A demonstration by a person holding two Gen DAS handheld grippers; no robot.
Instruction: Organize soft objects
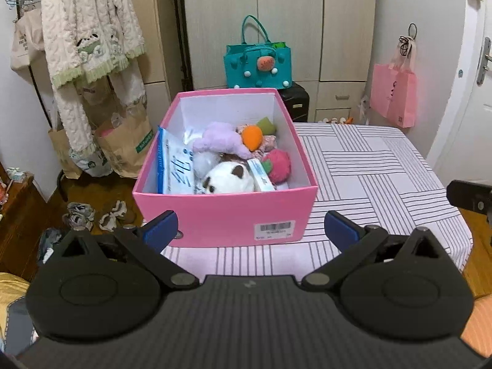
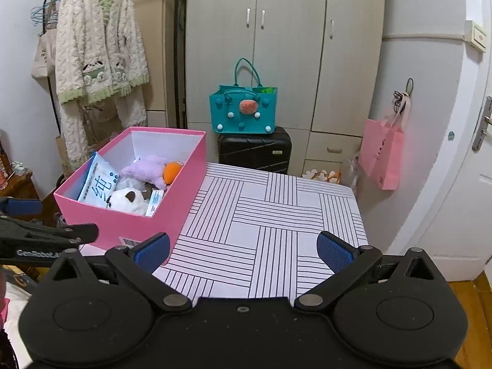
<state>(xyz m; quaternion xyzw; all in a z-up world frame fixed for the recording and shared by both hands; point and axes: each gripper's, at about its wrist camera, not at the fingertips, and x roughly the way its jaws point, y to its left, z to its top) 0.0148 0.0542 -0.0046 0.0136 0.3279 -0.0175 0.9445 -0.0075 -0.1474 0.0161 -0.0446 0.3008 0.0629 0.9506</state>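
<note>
Both grippers, left gripper [image 1: 250,227] and right gripper [image 2: 243,247], are held open and empty; the pink box [image 1: 226,215] is placed straight ahead of the left one, long axis running away.

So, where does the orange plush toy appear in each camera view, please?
Left wrist view: the orange plush toy is above centre, deep in the pink box, right of the purple plush.
Right wrist view: it sits left of centre, near the box's right wall, partly hidden.
Shared landmark: the teal bag behind the table.
</note>
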